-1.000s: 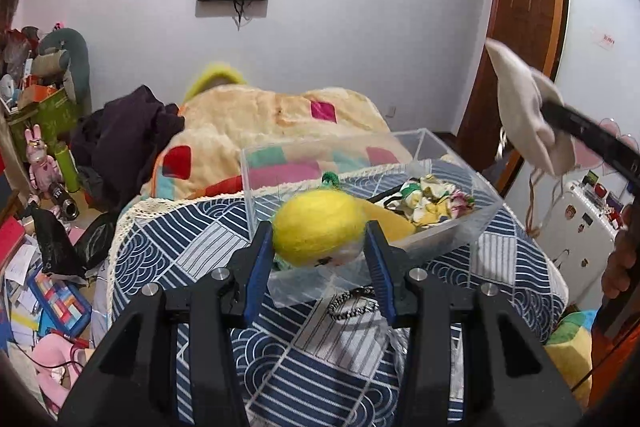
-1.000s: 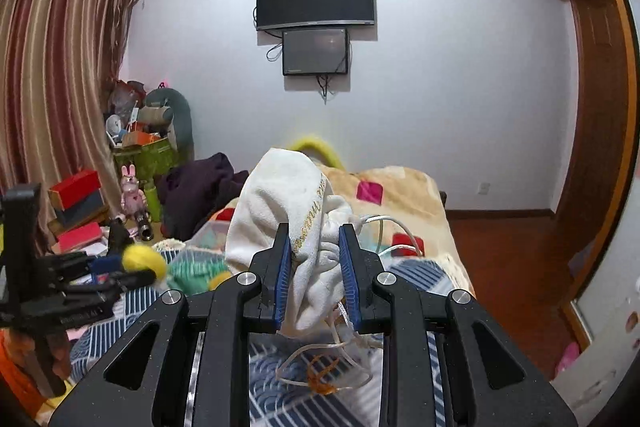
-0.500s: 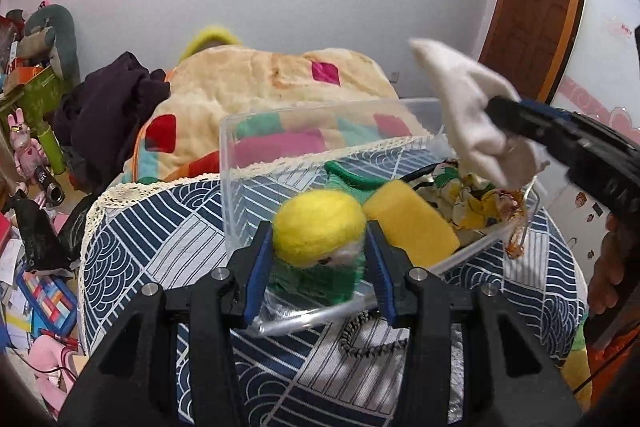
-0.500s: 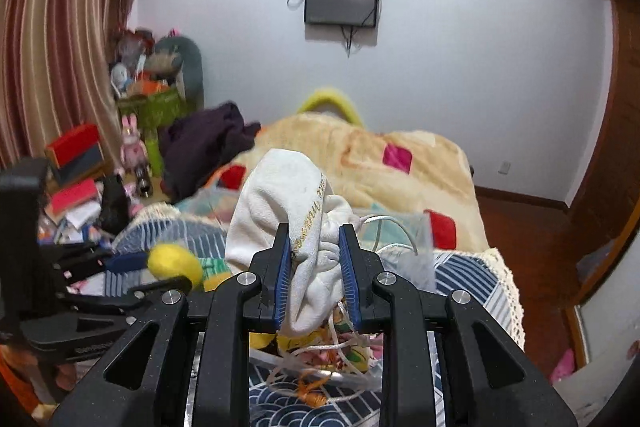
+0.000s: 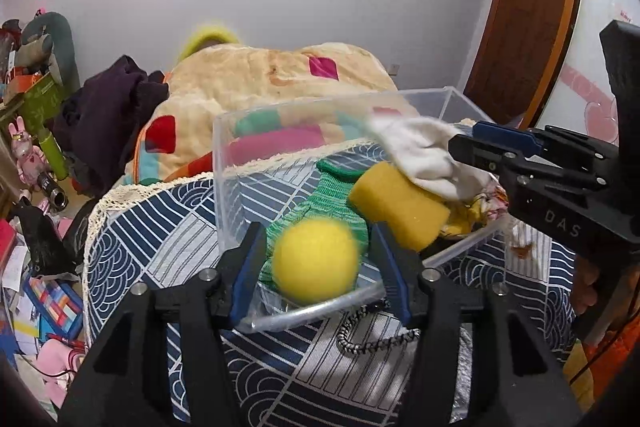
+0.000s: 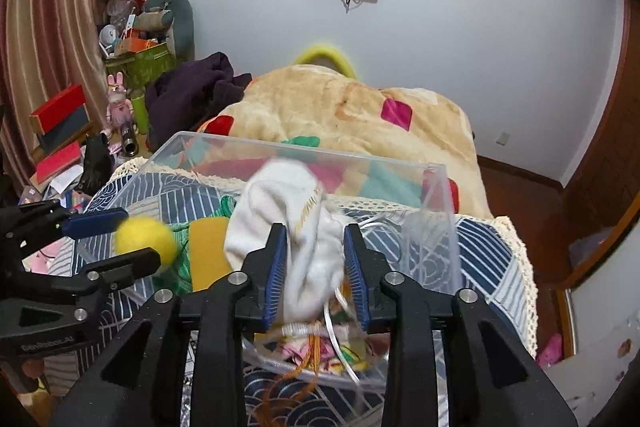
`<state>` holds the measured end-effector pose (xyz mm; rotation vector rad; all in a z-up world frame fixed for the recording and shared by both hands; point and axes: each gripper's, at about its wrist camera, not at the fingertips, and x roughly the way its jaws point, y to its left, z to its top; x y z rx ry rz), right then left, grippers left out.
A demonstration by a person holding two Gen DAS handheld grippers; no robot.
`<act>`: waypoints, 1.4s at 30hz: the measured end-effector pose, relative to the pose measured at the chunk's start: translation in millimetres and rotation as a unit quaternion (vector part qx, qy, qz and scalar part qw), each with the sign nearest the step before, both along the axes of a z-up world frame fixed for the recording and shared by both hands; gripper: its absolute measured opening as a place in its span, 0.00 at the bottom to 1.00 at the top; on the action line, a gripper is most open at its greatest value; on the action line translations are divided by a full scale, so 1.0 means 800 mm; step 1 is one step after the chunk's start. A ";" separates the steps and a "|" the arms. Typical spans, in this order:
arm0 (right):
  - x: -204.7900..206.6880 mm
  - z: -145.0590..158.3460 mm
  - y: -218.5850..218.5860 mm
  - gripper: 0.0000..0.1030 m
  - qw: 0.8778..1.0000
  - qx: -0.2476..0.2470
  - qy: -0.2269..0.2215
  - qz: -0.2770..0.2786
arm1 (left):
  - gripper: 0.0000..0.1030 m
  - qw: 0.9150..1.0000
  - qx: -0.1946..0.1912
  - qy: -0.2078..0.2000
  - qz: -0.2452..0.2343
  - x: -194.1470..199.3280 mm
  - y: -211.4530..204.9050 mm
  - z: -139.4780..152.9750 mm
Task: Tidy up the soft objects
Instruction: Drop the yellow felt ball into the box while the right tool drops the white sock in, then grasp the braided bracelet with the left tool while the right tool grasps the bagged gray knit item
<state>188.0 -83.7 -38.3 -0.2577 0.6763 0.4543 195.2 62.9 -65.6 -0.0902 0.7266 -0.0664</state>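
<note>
1. The left gripper (image 5: 316,263) has its fingers spread wider than the yellow felt ball (image 5: 316,261) between them; gaps show on both sides, and the ball looks blurred over the near corner of the clear plastic box (image 5: 424,95)
2. The right gripper (image 6: 316,269) is parted too: the white sock (image 6: 296,223) hangs between its blue pads (image 6: 273,273), and I cannot tell whether they touch the fabric
3. From the left wrist view the sock (image 5: 420,151) drapes off the right gripper's tips (image 5: 466,147) above the box, over the yellow sponge (image 5: 396,203)
4. Inside the box lie the sponge, a green knitted piece (image 5: 332,195) just beside it, and at the right end a tangle of floral cloth and white cord (image 6: 332,339)
5. The box sits on a blue-and-white patterned bedspread (image 5: 160,239) with a lace edge
6. A black-and-white braided cord (image 5: 372,337) lies on the bedspread just outside the box's near wall
7. Behind the box is a tan fleece blanket (image 6: 340,107) with coloured patches
</note>
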 end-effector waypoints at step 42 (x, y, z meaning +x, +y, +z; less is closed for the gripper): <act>-0.116 -0.080 -0.037 0.25 0.990 0.073 0.098 0.071 | 0.47 1.000 0.000 0.013 -0.023 -0.078 -0.034 -0.054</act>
